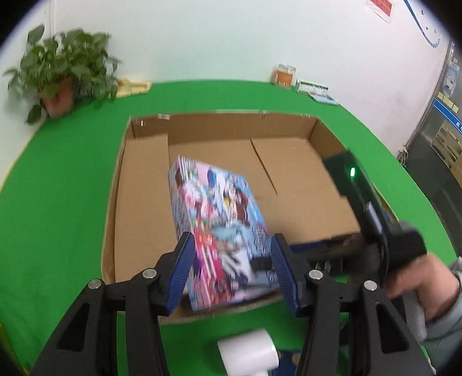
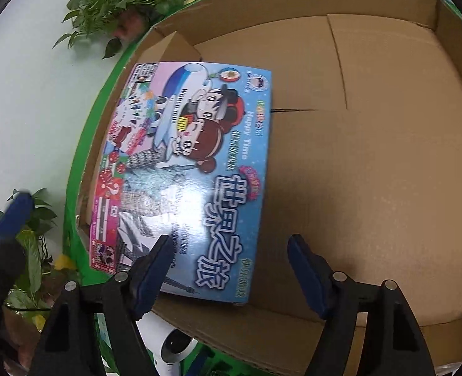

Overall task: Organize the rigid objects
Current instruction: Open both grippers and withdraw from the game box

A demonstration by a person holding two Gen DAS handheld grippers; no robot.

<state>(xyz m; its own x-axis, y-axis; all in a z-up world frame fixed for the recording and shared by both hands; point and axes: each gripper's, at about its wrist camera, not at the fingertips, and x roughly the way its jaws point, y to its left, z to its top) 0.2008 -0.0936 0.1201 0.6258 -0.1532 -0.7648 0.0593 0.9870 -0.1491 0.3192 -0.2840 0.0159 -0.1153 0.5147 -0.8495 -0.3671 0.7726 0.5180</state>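
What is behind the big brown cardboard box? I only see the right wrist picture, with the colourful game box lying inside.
Observer: An orange jar stands on the green table, beyond the far wall of the big brown cardboard box.
Operator: Is anything glowing?
Observer: Yes, a small green light shines on the body of the black right gripper.
Operator: Who holds it?
Observer: A hand in a grey sleeve.
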